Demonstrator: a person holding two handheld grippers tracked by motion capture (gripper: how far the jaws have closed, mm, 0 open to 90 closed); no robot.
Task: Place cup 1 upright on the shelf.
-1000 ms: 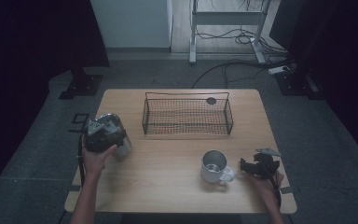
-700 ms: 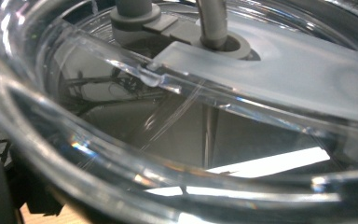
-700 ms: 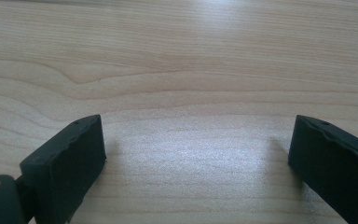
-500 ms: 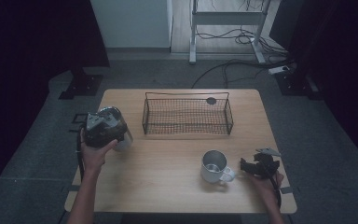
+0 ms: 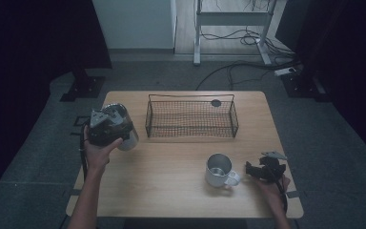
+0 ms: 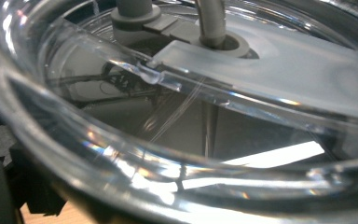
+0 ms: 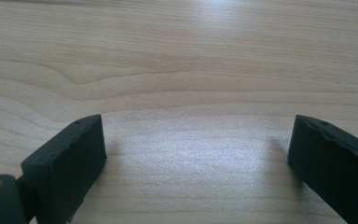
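Observation:
A person's left hand holds my left gripper (image 5: 119,133) above the table's left edge, shut on a clear glass (image 5: 129,141) that hangs tilted in the air. In the left gripper view the rim and wall of the glass (image 6: 121,154) sit right against the lens and hide the jaws. My right gripper (image 5: 249,171) rests low at the right front of the table, open, with bare wood between its jaws (image 7: 196,149). A metal mug (image 5: 218,169) stands just left of it, its handle turned toward that gripper.
A black wire basket (image 5: 190,132) stands at the middle back of the wooden table (image 5: 171,191), with a small dark round thing (image 5: 216,102) behind it. Dark floor, cables and stand legs surround the table.
The left hand has lifted the glass and carried it a little toward the far side. The right gripper and the mug have not moved.

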